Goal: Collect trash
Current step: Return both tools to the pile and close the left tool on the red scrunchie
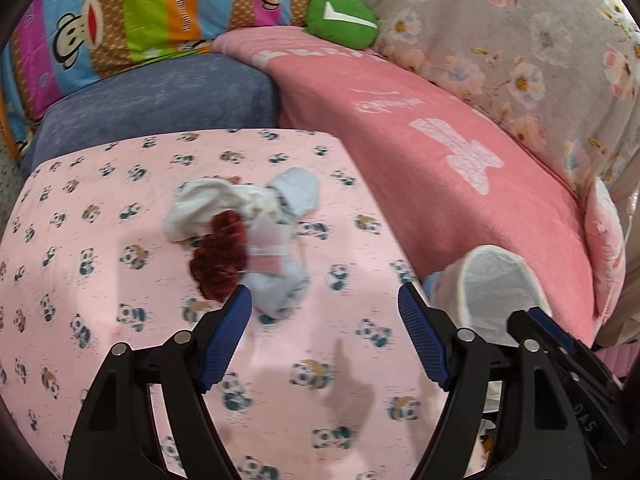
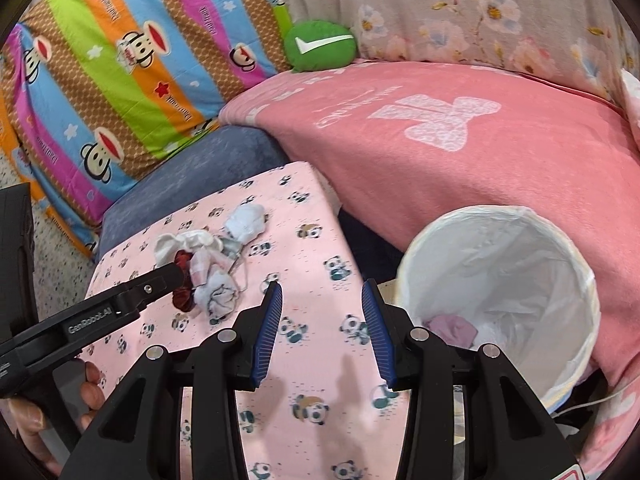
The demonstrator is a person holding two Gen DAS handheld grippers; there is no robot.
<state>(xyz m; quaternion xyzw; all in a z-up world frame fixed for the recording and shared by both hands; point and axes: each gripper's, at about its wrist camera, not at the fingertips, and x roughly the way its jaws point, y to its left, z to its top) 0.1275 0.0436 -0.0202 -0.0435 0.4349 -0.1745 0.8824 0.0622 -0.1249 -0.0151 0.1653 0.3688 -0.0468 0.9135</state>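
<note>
Both wrist cameras look steeply down, close over the pink panda-print cloth-covered worktop; left sits nearer the crumpled tissue pile, perhaps blurred; both share the white lined bin.

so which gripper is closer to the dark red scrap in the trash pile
Left. The left gripper is open right at the dark red scrap; the right gripper sits open farther back, beside the bin.

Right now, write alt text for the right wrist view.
The open right gripper hovers over a pink panda-print cloth, with a white-lined trash bin to its right holding a pinkish scrap. To its left, the left gripper reaches a pile of crumpled tissues and a dark red scrap.
</note>
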